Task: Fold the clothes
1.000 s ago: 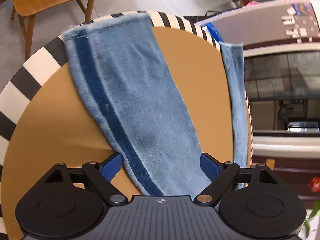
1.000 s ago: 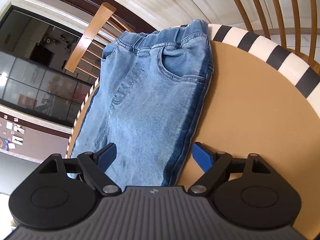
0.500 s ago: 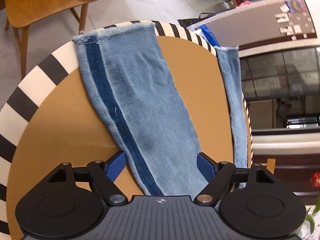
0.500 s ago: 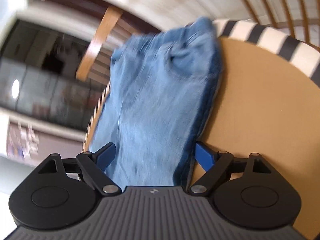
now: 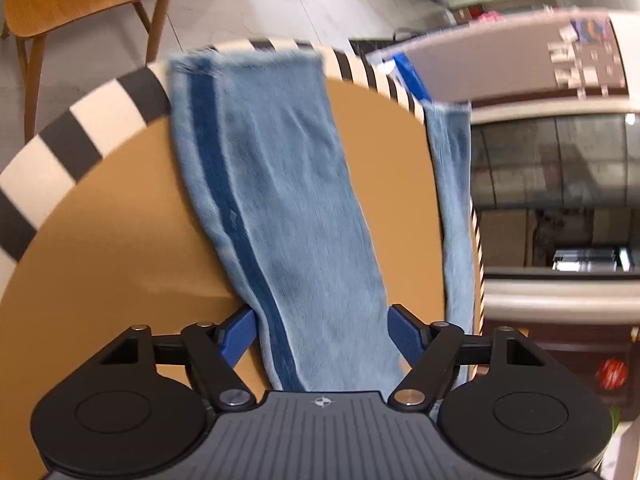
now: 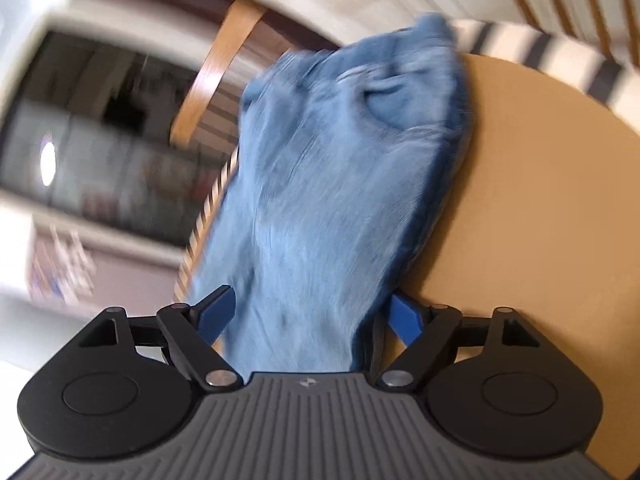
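Soft, rather heavy denim: will bend and sag when lifted, not slippery, not fragile, with thicker seams at hem and waistband. Best taken at the side edge of a leg, both layers together, so that the fold line keeps straight.

Jeans (image 5: 288,208) spread over a round table (image 5: 100,216) with a striped rim, running straight ahead from the left gripper (image 5: 322,330): one leg passing between its blue fingers (image 5: 240,334) and reaching away to the hem at the far rim, the second leg off to the right, partly over the table edge. Jaws fairly wide and closing, cloth between them, pads at the leg's edges but not yet pinching.

Ahead of the right gripper (image 6: 308,314), the upper part of the jeans (image 6: 340,200), waistband and pocket at the far end, blurred. Jaws wide, closing a little, cloth between, no firm press visible.

Both grippers tilted downward toward the table, low over the cloth, the left one steeper.
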Demonstrator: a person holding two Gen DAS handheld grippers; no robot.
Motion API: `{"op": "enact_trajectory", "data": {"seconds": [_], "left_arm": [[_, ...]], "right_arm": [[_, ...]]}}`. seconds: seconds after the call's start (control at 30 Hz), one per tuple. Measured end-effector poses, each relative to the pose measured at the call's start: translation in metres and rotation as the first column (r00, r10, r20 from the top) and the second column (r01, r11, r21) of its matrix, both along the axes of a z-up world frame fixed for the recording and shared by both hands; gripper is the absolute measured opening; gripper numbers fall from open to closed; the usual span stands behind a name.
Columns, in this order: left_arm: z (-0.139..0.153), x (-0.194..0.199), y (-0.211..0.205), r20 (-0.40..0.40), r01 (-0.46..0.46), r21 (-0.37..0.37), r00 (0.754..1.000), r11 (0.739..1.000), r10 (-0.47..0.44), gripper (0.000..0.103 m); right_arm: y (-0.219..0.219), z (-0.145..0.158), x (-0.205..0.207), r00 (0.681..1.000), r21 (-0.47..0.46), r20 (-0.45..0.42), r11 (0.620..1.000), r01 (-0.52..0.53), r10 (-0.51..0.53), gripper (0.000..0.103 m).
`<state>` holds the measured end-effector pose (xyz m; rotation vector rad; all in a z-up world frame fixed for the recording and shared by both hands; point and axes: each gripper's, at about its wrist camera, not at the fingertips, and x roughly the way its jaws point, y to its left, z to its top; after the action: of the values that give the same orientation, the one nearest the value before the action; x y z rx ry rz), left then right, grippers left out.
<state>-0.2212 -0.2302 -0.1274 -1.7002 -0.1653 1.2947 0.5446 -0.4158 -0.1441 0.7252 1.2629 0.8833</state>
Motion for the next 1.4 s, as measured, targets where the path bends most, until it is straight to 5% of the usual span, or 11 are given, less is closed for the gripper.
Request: {"op": "enact_trajectory", "data": {"seconds": [0.13,0.2,0.23,0.33,0.43,0.57,0.63,0.77,0.9,1.4], "left_arm": [[0.005,0.012,-0.004,-0.082,0.046,0.038,0.996,0.998,-0.043,0.07],[0.004,0.008,-0.004,-0.08,0.035,0.03,0.996,0.999,-0.032,0.051],[0.001,0.002,-0.004,-0.054,0.012,0.022,0.998,1.0,-0.011,0.05],[-0.005,-0.003,-0.006,0.002,-0.012,0.017,1.0,1.0,0.012,0.051],[-0.001,0.01,-0.007,-0.019,0.054,0.032,0.998,0.998,-0.054,0.067],[-0.005,0.011,0.002,0.002,0.037,0.048,0.999,0.998,-0.037,0.065],[-0.006,0.012,0.003,0.002,0.03,0.045,1.0,0.999,-0.03,0.058],[-0.012,0.011,0.001,-0.006,0.037,0.039,0.999,0.999,-0.037,0.034],[-0.02,0.003,-0.002,0.01,0.03,0.014,0.999,0.999,-0.03,0.005],[-0.012,-0.006,-0.006,0.0,0.076,0.059,0.997,0.995,-0.076,0.005]], "right_arm": [[0.006,0.004,-0.011,0.995,-0.026,0.077,0.998,-0.055,0.056,0.081],[0.002,0.004,-0.007,0.997,-0.028,0.066,0.999,-0.044,0.046,0.079],[-0.001,0.002,-0.004,0.999,-0.015,0.036,1.0,-0.023,0.023,0.078],[-0.001,-0.002,-0.005,0.999,-0.002,-0.003,0.999,-0.035,0.035,0.076],[0.009,0.0,-0.012,0.99,-0.025,0.024,0.99,-0.137,0.137,0.075],[-0.002,-0.005,-0.008,0.999,-0.009,-0.018,0.999,-0.035,0.035,0.063],[-0.003,-0.006,-0.009,0.999,-0.039,0.003,0.999,-0.036,0.036,0.043],[-0.012,-0.012,-0.004,1.0,-0.044,-0.029,0.999,-0.013,0.012,0.034],[-0.019,-0.021,-0.004,0.997,-0.036,-0.063,0.998,0.046,-0.048,0.014],[-0.023,0.009,-0.016,0.998,-0.061,0.064,0.998,0.011,-0.007,0.003]]}}
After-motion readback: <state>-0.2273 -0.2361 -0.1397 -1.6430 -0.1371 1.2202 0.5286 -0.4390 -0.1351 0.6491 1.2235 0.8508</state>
